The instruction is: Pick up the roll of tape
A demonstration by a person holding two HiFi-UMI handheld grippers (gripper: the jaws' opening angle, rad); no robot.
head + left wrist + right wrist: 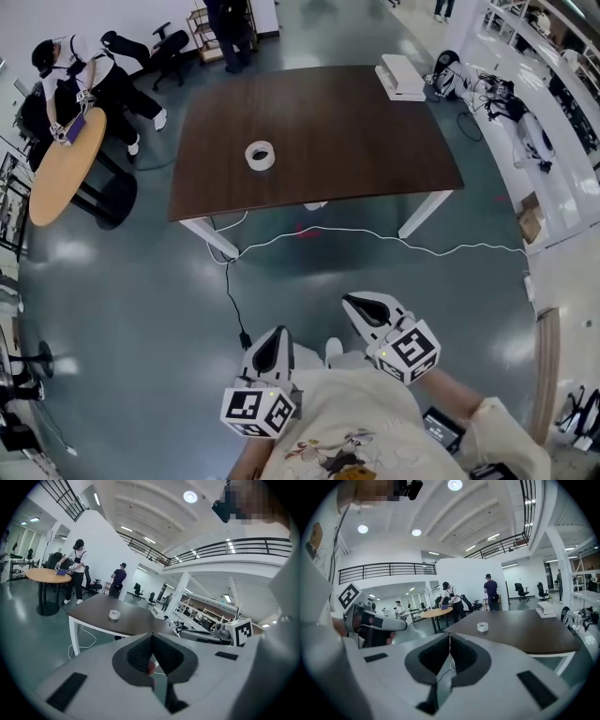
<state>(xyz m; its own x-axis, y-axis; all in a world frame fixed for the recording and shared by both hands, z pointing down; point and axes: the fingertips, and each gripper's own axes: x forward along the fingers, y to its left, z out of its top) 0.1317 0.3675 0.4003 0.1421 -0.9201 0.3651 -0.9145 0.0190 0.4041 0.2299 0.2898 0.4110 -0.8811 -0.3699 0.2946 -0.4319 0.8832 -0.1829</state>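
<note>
A white roll of tape (261,156) lies flat on the dark brown table (375,131), left of its middle. It also shows far ahead as the tape roll (114,615) in the left gripper view and the tape roll (482,626) in the right gripper view. My left gripper (272,343) and right gripper (360,305) are held close to my body, well short of the table over the floor. Both have their jaws shut with nothing between them; the tips meet at the left gripper (152,634) and the right gripper (450,633).
A white box (401,77) sits at the table's far right corner. A white cable (375,234) trails across the floor in front of the table. A round wooden table (66,164) with a seated person (84,80) stands at left. Benches with equipment (525,122) line the right side.
</note>
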